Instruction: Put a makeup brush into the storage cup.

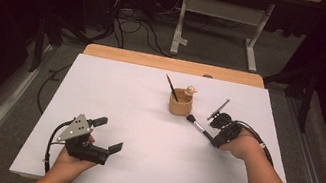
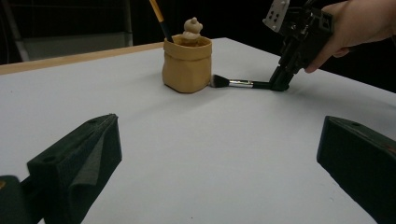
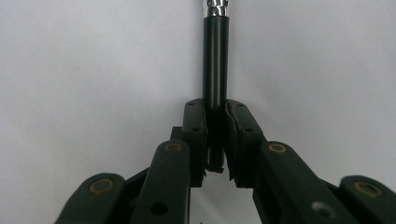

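Observation:
A makeup brush [image 1: 201,128] with a black handle and a silver ferrule lies on the white tabletop [image 1: 143,134], its bristles pointing at a tan cup [image 1: 180,104]. My right gripper [image 1: 216,142] is tilted down at the table and shut on the handle's end. In the right gripper view the handle [image 3: 215,56] runs straight up from between the pads [image 3: 194,121]. My left gripper [image 1: 108,135] rests at the near left, open and with nothing in it. In the left gripper view the wide-apart jaws of the left gripper [image 2: 219,133] frame the cup [image 2: 187,65] and the brush [image 2: 240,83].
The tan cup holds a thin dark brush [image 1: 172,87] leaning left and a small beige knobbed piece [image 1: 190,90]. A wooden strip [image 1: 171,64] borders the table's far edge. Beyond it are cables and a white stand [image 1: 179,28] on the floor.

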`<state>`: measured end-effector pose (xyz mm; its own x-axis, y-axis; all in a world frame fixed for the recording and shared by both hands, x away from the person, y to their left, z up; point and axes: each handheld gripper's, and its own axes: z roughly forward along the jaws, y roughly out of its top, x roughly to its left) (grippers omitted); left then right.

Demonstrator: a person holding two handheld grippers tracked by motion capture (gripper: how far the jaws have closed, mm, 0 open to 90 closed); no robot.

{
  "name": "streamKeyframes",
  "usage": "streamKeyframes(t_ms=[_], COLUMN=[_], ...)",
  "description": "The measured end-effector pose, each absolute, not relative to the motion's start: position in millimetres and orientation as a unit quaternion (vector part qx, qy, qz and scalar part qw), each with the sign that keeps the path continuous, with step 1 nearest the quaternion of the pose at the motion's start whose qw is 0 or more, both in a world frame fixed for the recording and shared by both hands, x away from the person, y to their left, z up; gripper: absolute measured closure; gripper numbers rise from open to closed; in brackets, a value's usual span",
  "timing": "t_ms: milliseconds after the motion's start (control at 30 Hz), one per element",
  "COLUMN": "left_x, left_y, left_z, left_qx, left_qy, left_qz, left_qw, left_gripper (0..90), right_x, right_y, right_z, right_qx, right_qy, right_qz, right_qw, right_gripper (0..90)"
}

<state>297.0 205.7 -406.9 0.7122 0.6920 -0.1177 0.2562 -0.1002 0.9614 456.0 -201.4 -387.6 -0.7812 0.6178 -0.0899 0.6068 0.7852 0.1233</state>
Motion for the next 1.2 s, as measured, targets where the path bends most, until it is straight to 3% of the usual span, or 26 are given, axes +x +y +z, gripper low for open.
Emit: streamKeyframes(t_ms=[867,1200], left_x=[297.4,298.1], left_y=[205.8,205.9], left_z=[-406.1,-406.6], left_qx=[0.715,0.718], left_qy=[0.332,0.333], left_qz=[0.192,0.193], left_qw=[0.584,0.580], left_gripper=[0.6,0.6], right_x=[412.1,393.9], right_y=[-217.9,-222.2], right_z=[-363.1,-366.8], right_qx=[0.359,0.363], right_qy=[0.928,0.916], right_qz=[0.070,0.132], right_qw=[0.073,0.107], right_gripper=[81.7,81.7])
